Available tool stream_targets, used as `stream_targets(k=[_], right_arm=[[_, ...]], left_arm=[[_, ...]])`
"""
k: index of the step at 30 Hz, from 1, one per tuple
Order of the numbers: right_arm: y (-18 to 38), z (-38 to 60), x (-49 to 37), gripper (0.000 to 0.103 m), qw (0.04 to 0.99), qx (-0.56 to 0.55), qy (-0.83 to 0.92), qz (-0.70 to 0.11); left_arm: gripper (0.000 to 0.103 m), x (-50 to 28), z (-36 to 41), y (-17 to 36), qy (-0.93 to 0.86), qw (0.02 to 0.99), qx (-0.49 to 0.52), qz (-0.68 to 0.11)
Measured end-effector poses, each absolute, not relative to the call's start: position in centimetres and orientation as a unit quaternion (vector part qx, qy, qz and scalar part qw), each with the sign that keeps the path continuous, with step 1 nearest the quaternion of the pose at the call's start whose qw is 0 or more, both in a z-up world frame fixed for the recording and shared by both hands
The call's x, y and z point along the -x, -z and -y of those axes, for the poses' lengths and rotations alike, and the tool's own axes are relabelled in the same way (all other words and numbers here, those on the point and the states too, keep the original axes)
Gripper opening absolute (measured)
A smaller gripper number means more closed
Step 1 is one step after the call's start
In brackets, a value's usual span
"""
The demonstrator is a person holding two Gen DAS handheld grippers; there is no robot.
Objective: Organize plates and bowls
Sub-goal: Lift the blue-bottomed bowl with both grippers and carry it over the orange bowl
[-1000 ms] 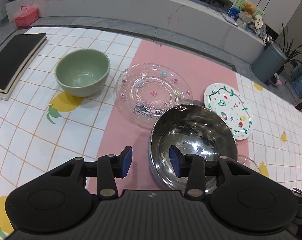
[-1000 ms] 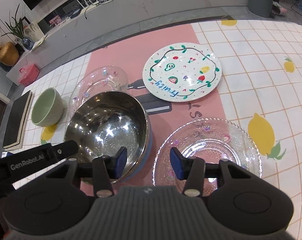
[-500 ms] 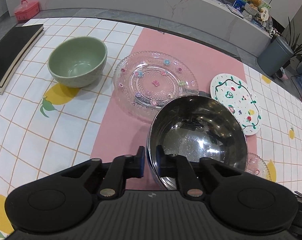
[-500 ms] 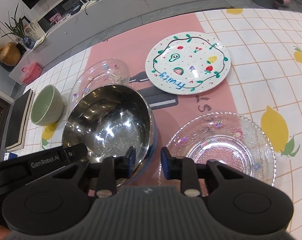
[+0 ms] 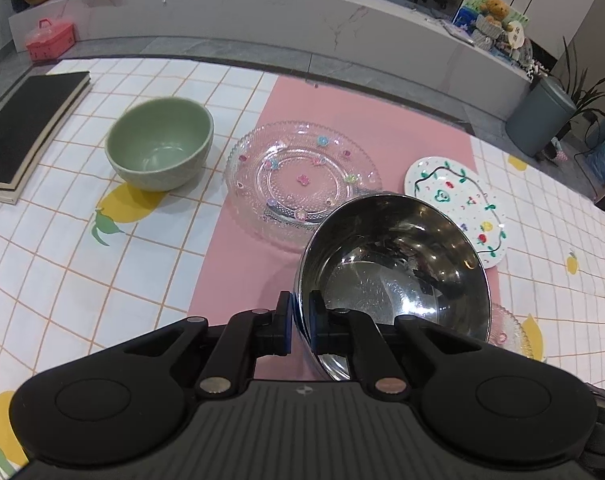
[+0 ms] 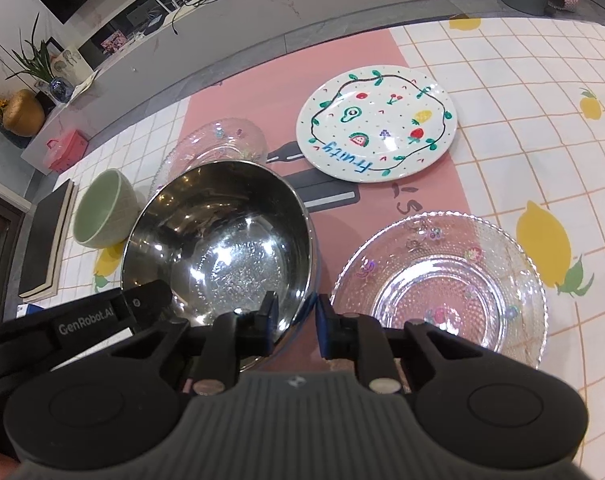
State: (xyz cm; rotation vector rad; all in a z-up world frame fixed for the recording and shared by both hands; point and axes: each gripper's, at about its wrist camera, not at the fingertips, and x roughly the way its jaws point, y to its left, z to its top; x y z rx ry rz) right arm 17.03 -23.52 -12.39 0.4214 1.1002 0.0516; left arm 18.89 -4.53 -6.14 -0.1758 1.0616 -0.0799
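Left tool point(image 5: 300, 322): closed on the near rim of the steel bowl point(image 5: 394, 276), one finger outside the wall, the other inside; seen in its own view at 6 o'clock.
Right tool point(image 6: 296, 322): its fingers straddle the same bowl's rim on the opposite side, one finger inside, one outside; a narrow gap shows beside the outer finger, so I cannot tell whether it truly clamps.
Steel bowl: tilted, open side up, held over the pink runner point(image 5: 342, 120) on the desk point(image 5: 62, 264); in the left view it overlaps the near edge of a glass plate.
Green bowl point(image 5: 160, 154): upright on the desk at 10 o'clock in the left view, well apart from the steel bowl.
Far glass plate point(image 5: 302, 176): flat on the pink runner, just beside the green bowl.
Near glass plate point(image 6: 442, 284): flat at 3 o'clock in the right view, just beside the right tool.
Fruit-painted plate point(image 6: 376, 122): flat at 1 o'clock in the right view, beyond the near glass plate.
Black book point(image 5: 26, 128): at the desk's left edge, 9 o'clock in the left view.
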Motion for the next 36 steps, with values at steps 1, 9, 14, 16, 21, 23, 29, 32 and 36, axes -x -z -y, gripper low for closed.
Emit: stream_targets(k=[1, 9, 14, 16, 21, 23, 29, 32, 36], right_arm=[[12.1, 23.5, -16.7, 0.018, 0.833, -0.199, -0.025, -0.516], [9.3, 23.0, -14.1, 0.017, 0.844, -0.2, -0.037, -0.496], [7.8, 22.7, -12.2, 0.017, 0.848, -0.204, -0.045, -0.486], [7.2, 22.5, -11.4, 0.017, 0.85, -0.203, -0.048, -0.483], [5.9, 22.0, -9.4, 0.017, 0.855, -0.201, -0.057, -0.475], [5.4, 21.7, -8.6, 0.017, 0.856, -0.2, -0.062, -0.472], [4.3, 20.6, -6.4, 0.017, 0.859, -0.196, -0.077, -0.466], [3.9, 19.8, -5.3, 0.017, 0.86, -0.193, -0.087, -0.465], [3.5, 18.6, -3.9, 0.017, 0.859, -0.183, -0.103, -0.467]], left_arm=[[0.008, -18.6, 4.5, 5.9, 0.038, 0.859, 0.084, -0.504], [0.008, -16.1, 3.6, 3.5, 0.034, 0.871, 0.095, -0.481], [0.008, -14.4, 3.3, 1.8, 0.033, 0.878, 0.094, -0.467], [0.008, -13.7, 3.1, 1.2, 0.032, 0.881, 0.092, -0.463], [0.008, -11.8, 2.6, 0.1, 0.033, 0.887, 0.092, -0.452], [0.008, -11.0, 2.2, -0.4, 0.031, 0.889, 0.094, -0.446], [0.008, -8.5, 0.8, -1.3, 0.025, 0.895, 0.101, -0.434], [0.008, -7.2, -0.3, -1.4, 0.02, 0.895, 0.112, -0.431], [0.008, -5.4, -2.0, -1.6, 0.012, 0.894, 0.119, -0.431]])
